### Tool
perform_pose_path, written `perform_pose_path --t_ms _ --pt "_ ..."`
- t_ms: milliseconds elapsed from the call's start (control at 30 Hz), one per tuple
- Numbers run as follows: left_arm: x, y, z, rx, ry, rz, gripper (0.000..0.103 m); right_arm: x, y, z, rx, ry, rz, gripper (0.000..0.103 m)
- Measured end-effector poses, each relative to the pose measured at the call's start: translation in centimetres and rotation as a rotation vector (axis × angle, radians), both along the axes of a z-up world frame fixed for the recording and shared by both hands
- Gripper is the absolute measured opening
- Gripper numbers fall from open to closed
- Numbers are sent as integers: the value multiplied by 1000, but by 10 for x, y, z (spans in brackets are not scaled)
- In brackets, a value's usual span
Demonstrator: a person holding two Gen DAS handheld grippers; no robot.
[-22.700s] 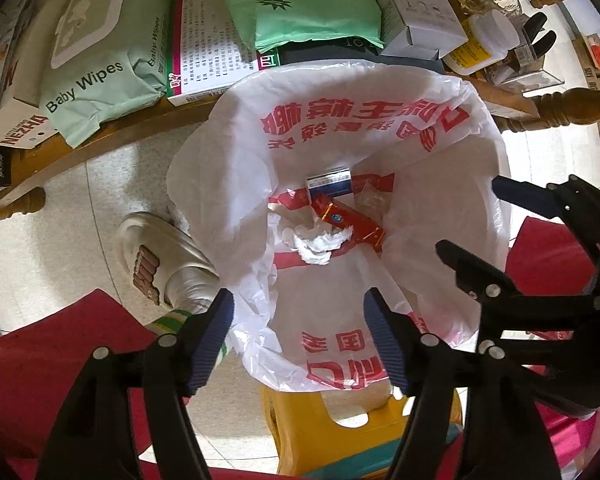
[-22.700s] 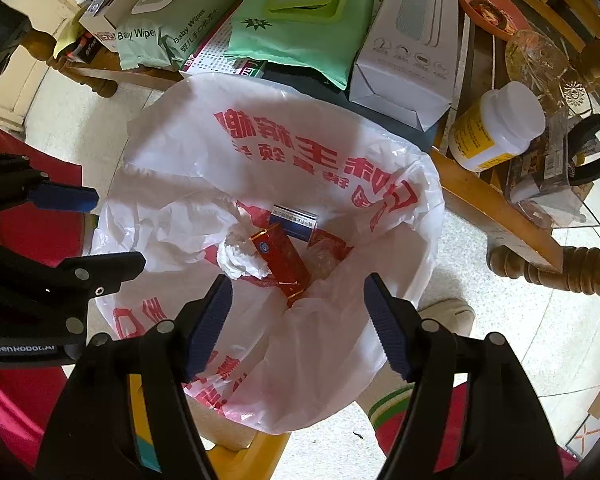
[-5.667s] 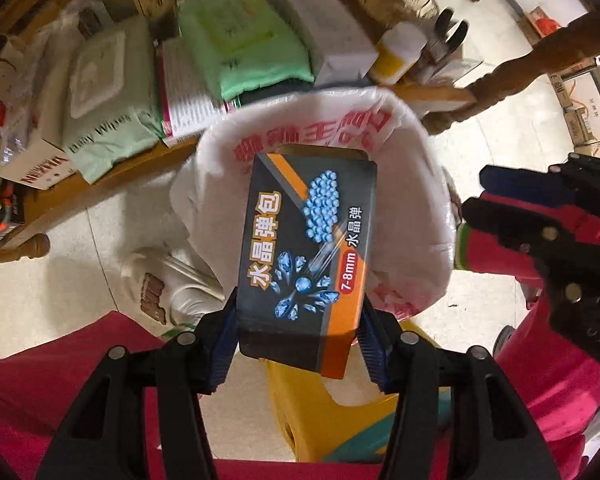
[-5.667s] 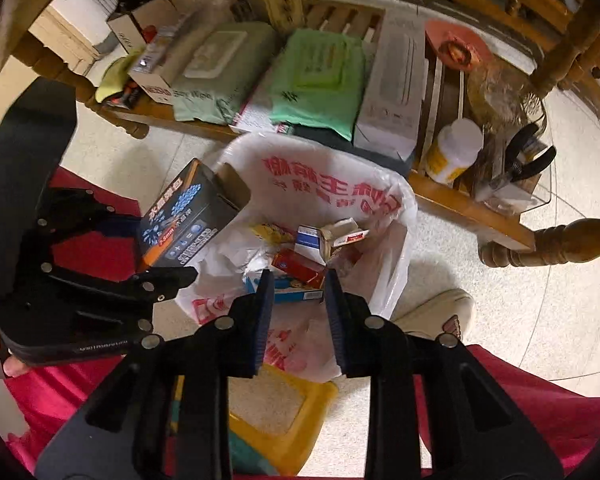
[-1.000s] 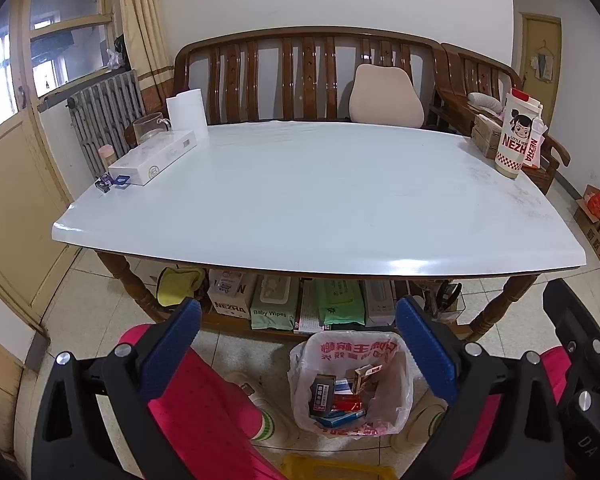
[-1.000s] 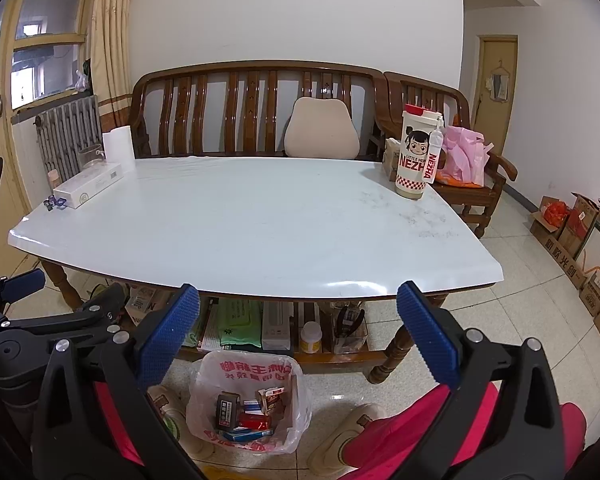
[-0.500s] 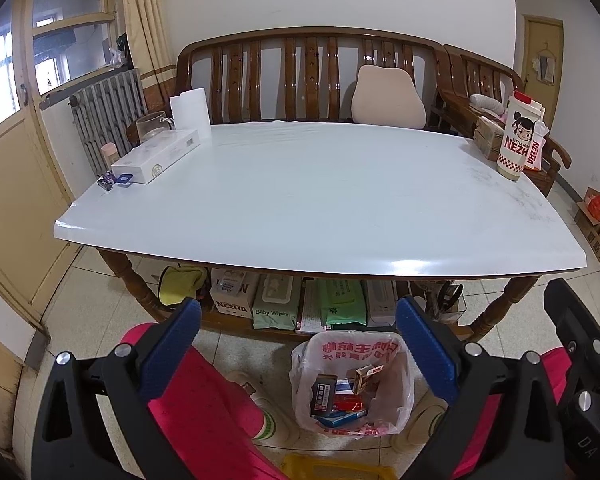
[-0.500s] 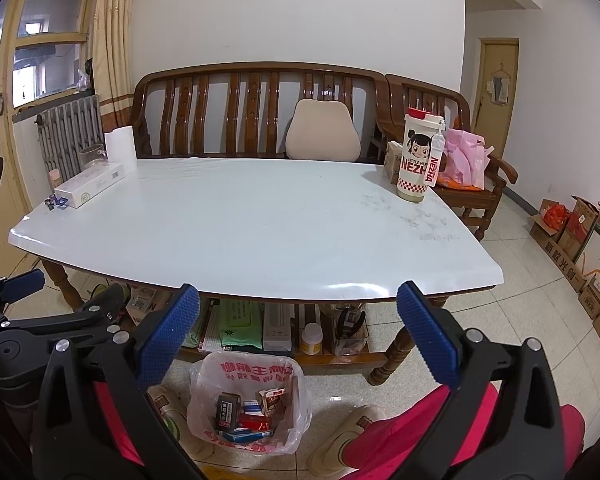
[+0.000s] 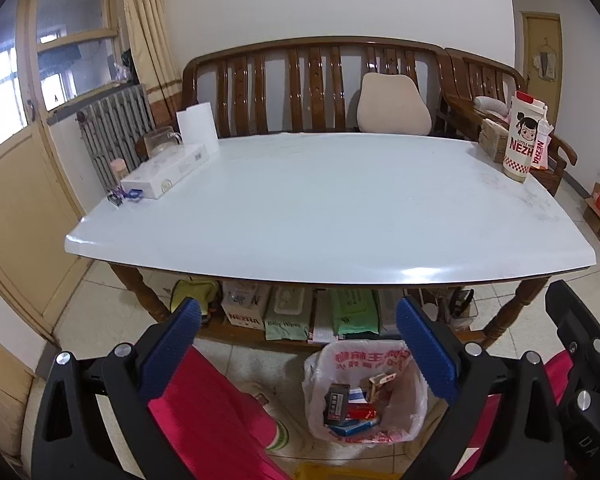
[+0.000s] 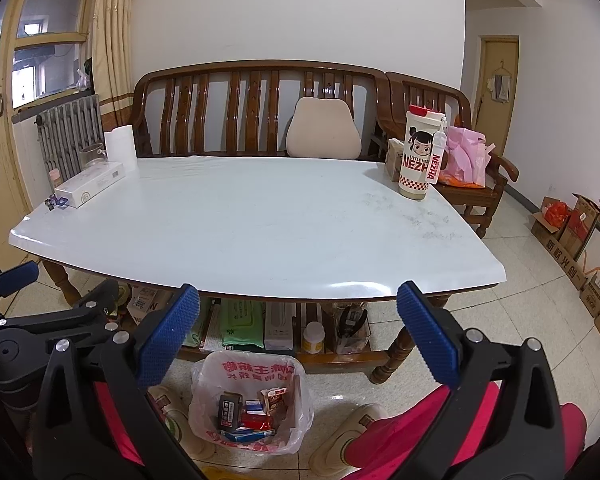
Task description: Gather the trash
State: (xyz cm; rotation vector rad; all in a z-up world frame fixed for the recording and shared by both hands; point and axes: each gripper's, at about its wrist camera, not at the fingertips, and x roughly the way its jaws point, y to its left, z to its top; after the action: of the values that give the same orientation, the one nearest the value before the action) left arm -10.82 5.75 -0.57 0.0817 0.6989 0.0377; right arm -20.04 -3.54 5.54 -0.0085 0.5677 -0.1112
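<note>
A: Where's the white plastic trash bag with red lettering [image 9: 363, 392]?

B: On the tiled floor [image 10: 512, 280], just in front of the white-topped wooden bench [image 9: 320, 208], below its near edge. It stands open with small boxes inside: a dark box [image 10: 229, 406] upright, red and blue packets [image 10: 252, 426] beside it.

A: And the grippers?

B: The left gripper [image 9: 298, 354] hangs above the bag, its blue-padded fingers [image 9: 170, 352] spread wide, holding nothing. The right gripper [image 10: 298, 334] is the same: fingers far apart, empty.

A: What's on the bench?

B: A tall white cup printed NEZHA [image 10: 419, 156] at its far right corner; a long white carton [image 9: 164, 170] and a white paper roll [image 9: 197, 128] at its far left. The shelf under the bench holds a green wipes pack [image 9: 356, 312] and boxes.

A: Behind the bench?

B: A brown slatted wooden settee [image 10: 256, 108] with a beige cushion [image 10: 323, 128]. A person's red trouser legs [image 9: 216, 416] flank the bag.
</note>
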Motion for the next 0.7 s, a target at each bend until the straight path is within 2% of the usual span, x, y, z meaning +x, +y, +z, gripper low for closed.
perform_pose_path --t_ms 700 --pt "4 -4 -2 9 22 19 95 4 -4 -1 -2 10 4 96"
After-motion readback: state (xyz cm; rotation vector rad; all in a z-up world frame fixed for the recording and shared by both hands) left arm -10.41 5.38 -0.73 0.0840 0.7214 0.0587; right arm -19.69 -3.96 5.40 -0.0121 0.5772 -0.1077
